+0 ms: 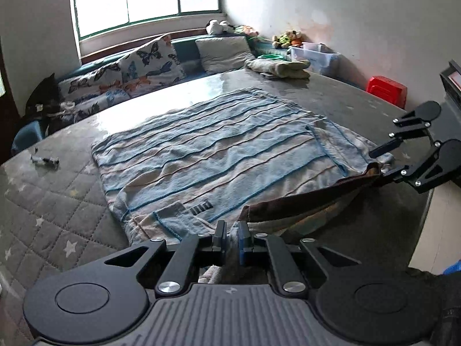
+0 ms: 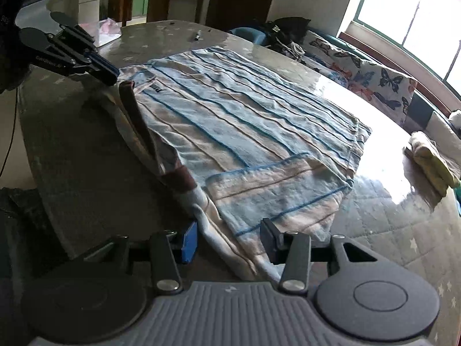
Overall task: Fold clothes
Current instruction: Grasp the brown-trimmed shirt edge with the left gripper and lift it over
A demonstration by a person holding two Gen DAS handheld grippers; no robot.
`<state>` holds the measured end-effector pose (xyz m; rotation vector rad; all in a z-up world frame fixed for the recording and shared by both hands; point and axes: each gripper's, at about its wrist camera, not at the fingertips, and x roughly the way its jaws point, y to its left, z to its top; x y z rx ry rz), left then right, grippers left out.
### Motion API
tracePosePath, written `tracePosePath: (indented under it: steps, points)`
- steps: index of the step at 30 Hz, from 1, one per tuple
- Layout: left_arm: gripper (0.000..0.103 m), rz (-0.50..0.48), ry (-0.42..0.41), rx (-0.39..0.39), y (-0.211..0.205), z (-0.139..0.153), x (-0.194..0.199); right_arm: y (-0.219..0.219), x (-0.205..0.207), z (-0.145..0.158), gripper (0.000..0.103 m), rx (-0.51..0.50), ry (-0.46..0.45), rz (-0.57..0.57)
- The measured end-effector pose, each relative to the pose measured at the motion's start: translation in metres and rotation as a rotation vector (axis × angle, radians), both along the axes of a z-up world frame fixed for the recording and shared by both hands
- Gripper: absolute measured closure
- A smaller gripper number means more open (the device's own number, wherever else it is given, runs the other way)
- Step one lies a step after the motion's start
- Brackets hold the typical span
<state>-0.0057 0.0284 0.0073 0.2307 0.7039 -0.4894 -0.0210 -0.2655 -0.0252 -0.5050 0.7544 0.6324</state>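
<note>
Now the left tongs (image 1: 231, 238) were clamped on the striped shirt (image 1: 219, 155) at its brown collar (image 1: 311, 199), at six o'clock. Right tongs (image 2: 229, 242) stood apart, astride the shoulder edge. The shirt lay flat mid-tabletop (image 1: 57, 201).

Right gripper (image 2: 229, 243) gapes over striped shirt (image 2: 245, 132) edge; left gripper (image 2: 111, 72) clamped at its collar

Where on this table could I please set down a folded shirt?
Bare quilted table lies left of the striped shirt, short of the small tool. Also free: between the shirt's far edge and the folded towel. The near edge is crowded by both grippers.
</note>
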Motion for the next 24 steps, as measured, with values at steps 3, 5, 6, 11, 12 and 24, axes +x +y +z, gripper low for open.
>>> tracePosePath:
  steps: [3, 5, 6, 11, 12, 24]
  points:
    - [0.094, 0.018, 0.010, -0.006, 0.002, 0.000, 0.002, 0.000, 0.000, -0.002, 0.064, -0.002, -0.007, 0.006]
    - [0.094, 0.023, 0.011, -0.007, 0.002, -0.001, 0.002, 0.001, -0.001, -0.003, 0.069, -0.003, -0.017, 0.011]
    - [0.094, 0.022, 0.011, -0.002, 0.002, -0.001, 0.001, 0.003, 0.000, -0.004, 0.074, -0.009, -0.025, 0.006]
    - [0.090, 0.008, -0.003, 0.041, -0.002, -0.008, -0.012, 0.003, 0.007, -0.001, 0.093, 0.026, -0.010, -0.011]
    - [0.090, 0.000, -0.011, 0.048, -0.002, -0.009, -0.017, 0.003, 0.008, 0.001, 0.094, 0.035, -0.008, -0.016]
    - [0.064, -0.042, -0.088, 0.198, -0.012, -0.028, -0.059, 0.002, 0.009, 0.011, 0.096, 0.077, -0.020, -0.056]
